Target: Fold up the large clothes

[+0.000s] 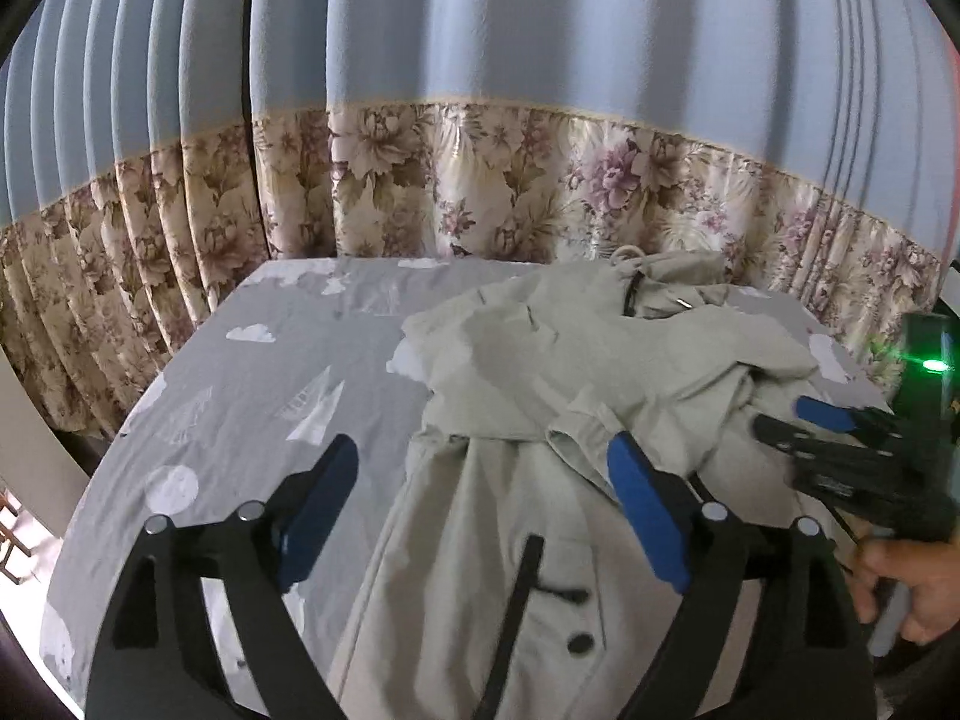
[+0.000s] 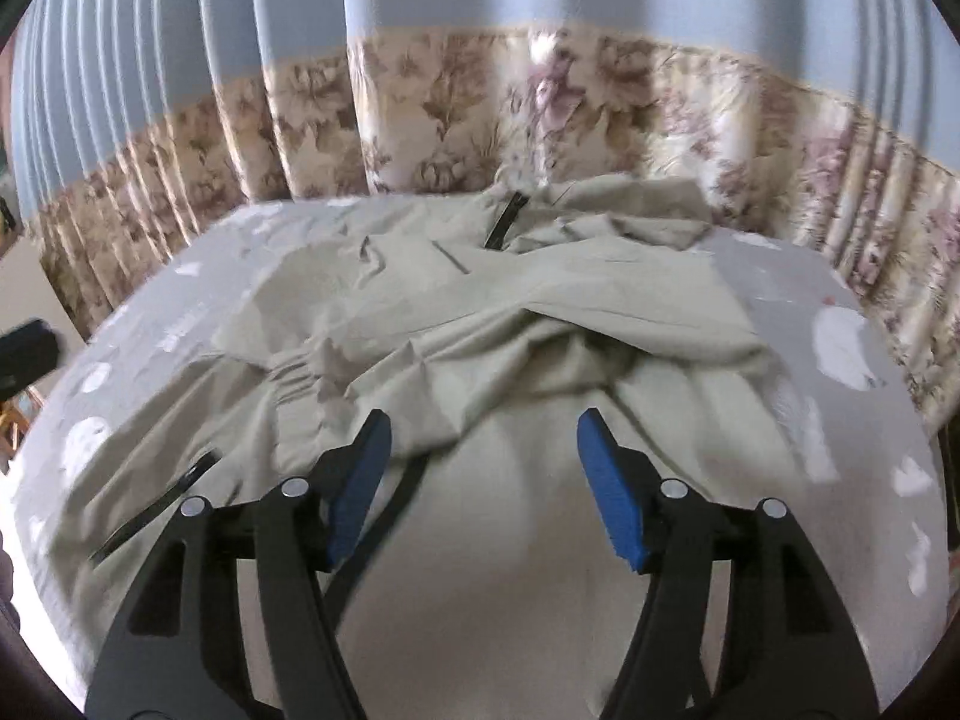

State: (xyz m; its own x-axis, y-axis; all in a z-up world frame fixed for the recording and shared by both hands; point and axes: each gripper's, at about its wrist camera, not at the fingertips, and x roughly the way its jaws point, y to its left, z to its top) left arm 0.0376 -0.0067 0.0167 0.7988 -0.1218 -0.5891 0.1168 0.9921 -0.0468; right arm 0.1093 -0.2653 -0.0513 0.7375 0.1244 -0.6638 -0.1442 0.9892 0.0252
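Observation:
A pale beige jacket with black zips and snaps lies rumpled on a grey bed sheet; it also fills the right wrist view. My left gripper is open and empty, just above the jacket's left edge, with a folded sleeve cuff beside its right finger. My right gripper is open and empty above the jacket's lower body, near a folded sleeve. The right gripper also shows in the left wrist view, held by a hand at the far right.
The bed sheet has white cloud and plane prints. Blue and floral curtains hang close behind the bed. A dark device with a green light stands at the right edge.

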